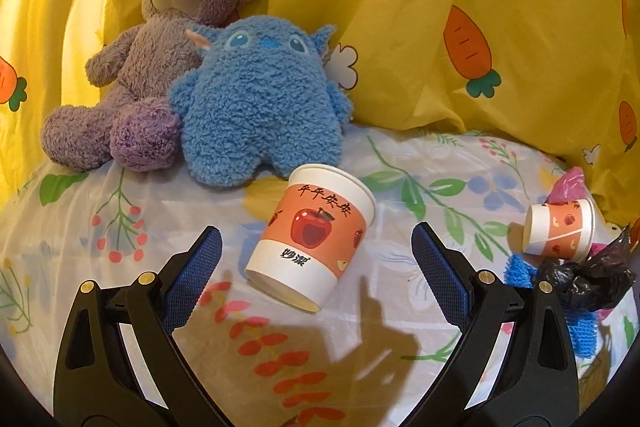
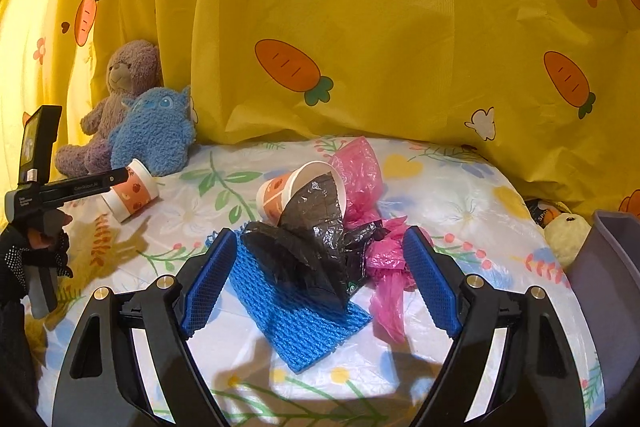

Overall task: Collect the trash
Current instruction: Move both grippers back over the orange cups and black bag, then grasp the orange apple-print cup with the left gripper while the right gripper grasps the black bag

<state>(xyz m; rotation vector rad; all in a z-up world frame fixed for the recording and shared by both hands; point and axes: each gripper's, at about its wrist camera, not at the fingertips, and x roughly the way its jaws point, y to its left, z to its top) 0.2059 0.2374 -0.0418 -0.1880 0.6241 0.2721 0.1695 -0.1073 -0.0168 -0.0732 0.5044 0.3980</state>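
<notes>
Apple-print paper cup [image 1: 314, 241] is lying tipped between the wide-open, empty left gripper [image 1: 316, 251]; right gripper [image 2: 316, 267], likewise spread and empty, is straddling black plastic bag [image 2: 308, 247] on blue mesh cloth [image 2: 296, 315].

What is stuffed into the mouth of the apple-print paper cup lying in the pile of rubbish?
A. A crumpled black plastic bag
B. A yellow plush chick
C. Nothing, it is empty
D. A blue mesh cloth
A: in the right wrist view, the crumpled black plastic bag spills out of the mouth of the tipped apple-print paper cup, which lies beside a pink plastic bag and above the blue mesh cloth.
</notes>
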